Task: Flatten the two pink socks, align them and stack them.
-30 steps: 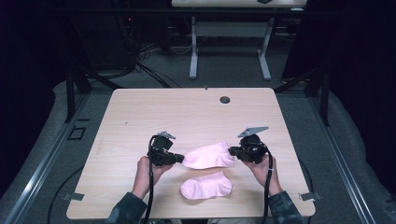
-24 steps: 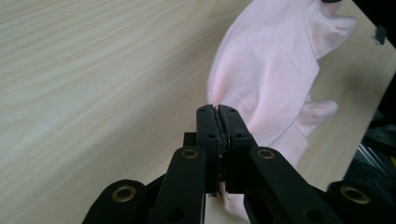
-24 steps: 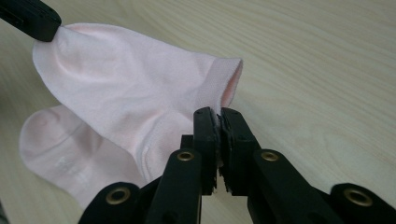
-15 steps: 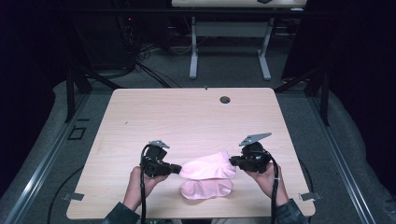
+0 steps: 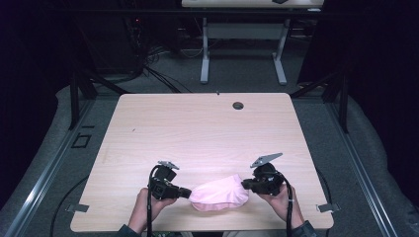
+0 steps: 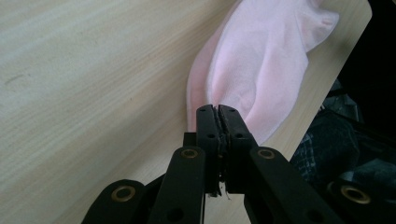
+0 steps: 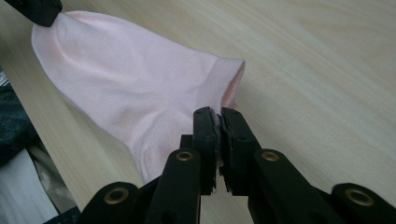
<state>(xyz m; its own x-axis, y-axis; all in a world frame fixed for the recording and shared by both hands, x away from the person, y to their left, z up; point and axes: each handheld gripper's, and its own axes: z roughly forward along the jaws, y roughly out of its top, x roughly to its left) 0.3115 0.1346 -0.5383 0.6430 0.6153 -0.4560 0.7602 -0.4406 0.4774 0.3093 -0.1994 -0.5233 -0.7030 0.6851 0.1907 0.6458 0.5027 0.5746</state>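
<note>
**Top sock comes down over its partner**

We're at the near edge of the pale wooden table (image 5: 207,128), and the picture has changed fast. A second ago we held one soft pink cotton sock (image 5: 220,192) farther up the table, clear of the second pink sock, which lay flat just nearer to us. Now we've carried the held sock back and down, and in the high view the pair reads as one pink mound, so we judge it stacked on its mate.

Our left gripper (image 5: 185,193) has its jaws pressed together on one end of the sock; our right gripper (image 5: 245,184) pinches the other end, at the cuff opening, fabric caught between the closed jaws. The sock spans the gap between the two, sagging onto the wood.

That suggests the pairing is nearly done; the release is what's left. No box, tray or basket is in sight here, so nothing is stowed anywhere.
</note>
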